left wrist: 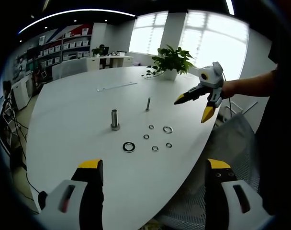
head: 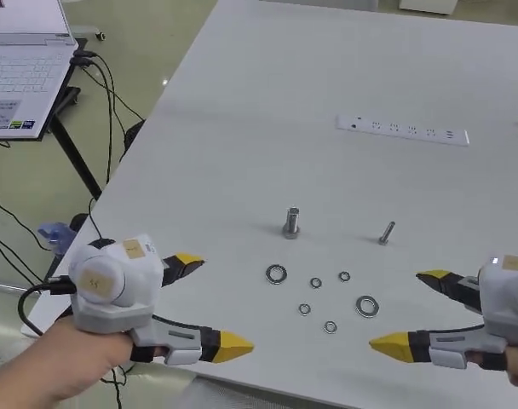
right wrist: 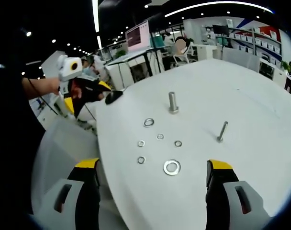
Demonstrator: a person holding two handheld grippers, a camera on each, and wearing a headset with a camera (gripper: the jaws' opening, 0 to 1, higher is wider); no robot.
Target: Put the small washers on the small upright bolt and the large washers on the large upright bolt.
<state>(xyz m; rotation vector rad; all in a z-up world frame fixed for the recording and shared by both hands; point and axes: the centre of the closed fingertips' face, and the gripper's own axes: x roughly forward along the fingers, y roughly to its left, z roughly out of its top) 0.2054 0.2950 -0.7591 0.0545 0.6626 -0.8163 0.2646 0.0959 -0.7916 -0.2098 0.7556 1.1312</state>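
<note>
Bolts bare, washers loose on the white tabletop (head: 242, 128); both grippers empty.
A thick grey steel bolt (head: 291, 223) stands head-down mid-table, with a thin grey steel bolt (head: 386, 233) well to its right. On the near side of them, lying flat and apart: one large shiny ring washer (head: 276, 273) at left, a second large ring washer (head: 367, 306) at right, and four small ring washers (head: 315, 282) scattered between. The left gripper (head: 212, 302) is at near left and the right gripper (head: 405, 309) at near right, each with black, yellow-tipped jaws wide apart, touching nothing.
</note>
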